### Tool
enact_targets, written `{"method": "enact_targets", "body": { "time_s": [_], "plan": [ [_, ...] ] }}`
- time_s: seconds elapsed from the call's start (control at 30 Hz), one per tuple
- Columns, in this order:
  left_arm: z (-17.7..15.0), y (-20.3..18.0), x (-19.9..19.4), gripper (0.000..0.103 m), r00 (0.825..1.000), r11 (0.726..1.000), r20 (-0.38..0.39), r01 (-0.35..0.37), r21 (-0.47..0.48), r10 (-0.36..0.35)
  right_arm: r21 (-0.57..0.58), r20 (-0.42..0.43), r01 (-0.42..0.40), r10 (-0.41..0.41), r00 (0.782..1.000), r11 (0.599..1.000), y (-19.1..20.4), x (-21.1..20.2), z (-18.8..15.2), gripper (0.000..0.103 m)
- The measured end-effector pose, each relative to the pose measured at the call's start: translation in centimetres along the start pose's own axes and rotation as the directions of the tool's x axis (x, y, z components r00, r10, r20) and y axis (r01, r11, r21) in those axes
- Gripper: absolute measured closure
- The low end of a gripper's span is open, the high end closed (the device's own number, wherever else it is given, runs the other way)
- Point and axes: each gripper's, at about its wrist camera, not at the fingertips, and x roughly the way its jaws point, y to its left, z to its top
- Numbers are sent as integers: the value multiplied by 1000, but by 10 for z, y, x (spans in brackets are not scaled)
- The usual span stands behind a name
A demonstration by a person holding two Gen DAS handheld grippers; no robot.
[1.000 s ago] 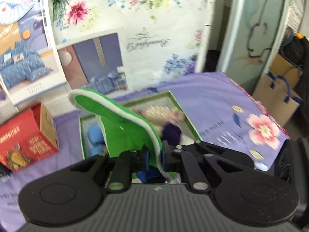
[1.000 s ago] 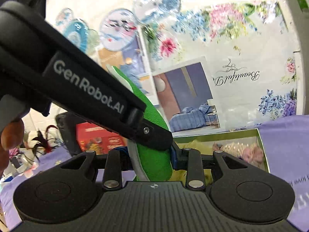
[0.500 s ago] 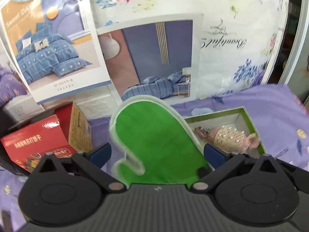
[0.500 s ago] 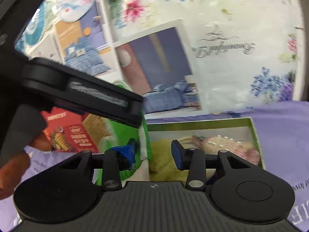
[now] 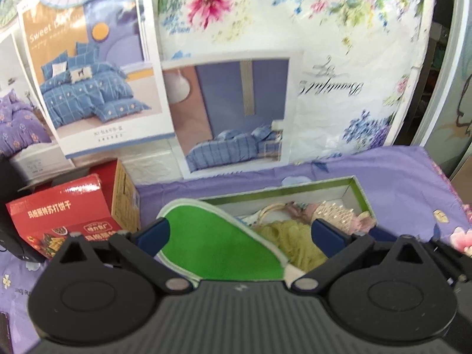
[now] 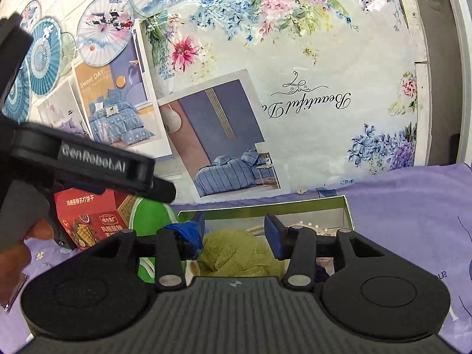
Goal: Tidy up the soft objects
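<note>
A green mitt with a white rim (image 5: 212, 244) lies over the near left end of an open green-walled box (image 5: 357, 188) on the purple bedspread. My left gripper (image 5: 239, 234) is open just above the mitt, its blue pads (image 5: 153, 231) wide apart. The box also holds a yellow-green mesh puff (image 5: 292, 239) and a pink beaded item (image 5: 333, 212). My right gripper (image 6: 233, 230) is open over the box (image 6: 345, 212), above the puff (image 6: 239, 250). The mitt (image 6: 147, 209) shows at its left, beside the left gripper's body (image 6: 88, 162).
A red snack carton (image 5: 67, 209) stands left of the box, also in the right wrist view (image 6: 91, 215). Bedding posters (image 5: 233, 112) and floral sheeting cover the wall behind. The purple floral bedspread (image 5: 413, 183) stretches to the right.
Both grippers were shut on the green mitt and have opened. The mitt dropped from upright to lying flat over the box's left end.
</note>
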Motion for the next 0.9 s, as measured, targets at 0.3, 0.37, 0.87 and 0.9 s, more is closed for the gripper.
{"method": "enact_targets", "body": {
  "time_s": [0.3, 0.37, 0.87, 0.9],
  "plan": [
    [24, -3, -52, 1, 989, 999, 147, 11, 39, -17, 2, 10, 15, -15, 1000, 1000, -8, -17, -2, 72],
    [21, 1, -65, 1, 988, 999, 156, -4, 36, -1, 7, 17, 9, -9, 1000, 1000, -9, -23, -5, 72],
    [-117, 27, -146, 1, 966, 995, 239, -91, -48, 100, 10, 67, 9, -9, 998, 1000, 24, -99, -58, 69],
    [-122, 31, -149, 1, 966, 994, 236, -98, -52, 108, 8, 60, 4, -5, 998, 1000, 26, -98, -58, 68]
  ]
}}
